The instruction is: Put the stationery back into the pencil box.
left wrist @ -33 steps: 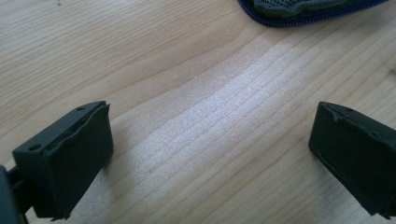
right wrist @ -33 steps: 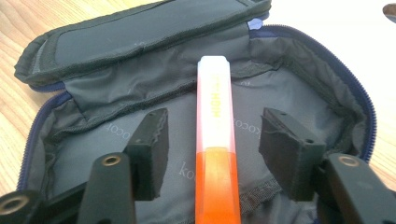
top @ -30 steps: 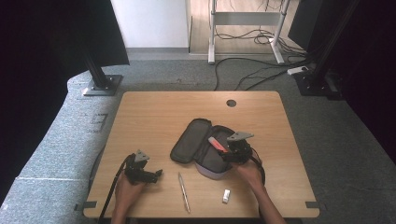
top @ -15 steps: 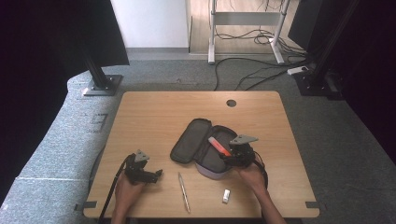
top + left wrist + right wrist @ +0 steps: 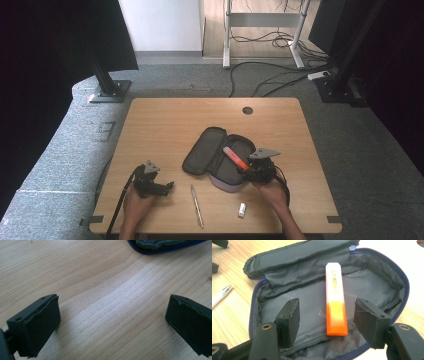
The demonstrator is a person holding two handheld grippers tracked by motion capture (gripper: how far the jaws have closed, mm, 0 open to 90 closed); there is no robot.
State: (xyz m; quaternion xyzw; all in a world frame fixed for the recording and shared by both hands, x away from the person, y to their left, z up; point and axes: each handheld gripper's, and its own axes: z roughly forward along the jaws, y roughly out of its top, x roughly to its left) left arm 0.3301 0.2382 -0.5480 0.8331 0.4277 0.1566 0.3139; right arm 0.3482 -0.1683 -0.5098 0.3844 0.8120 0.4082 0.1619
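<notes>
At the left of the high view, the left gripper (image 5: 167, 186) rests low on the light wooden table (image 5: 165, 125) near its front edge, held in the person's left hand (image 5: 135, 200); in the left gripper view its two black jaws stand spread wide with nothing but bare wood grain between them, and a corner of the pencil case's blue zip edge shows at the top of that view. To the right of that gripper, a slim silver-and-white pen (image 5: 197, 206) lies on the table, pointing roughly away from the person. Beyond it, toward the middle, sits the grey fabric pencil case with a blue zip (image 5: 202, 152), unzipped and folded open, its flap lying flat to the left. The orange highlighter with a white cap (image 5: 335, 300) lies inside the case's open compartment on the grey lining, its orange end nearest the camera. The right gripper (image 5: 325, 320) hangs over the near edge of the case with its jaws apart, one pad on either side of the highlighter's orange end; a clear gap shows on both sides, so neither pad touches it. A small white eraser-like block (image 5: 242, 210) lies on the table near the front edge, left of the right hand (image 5: 272, 192).
</notes>
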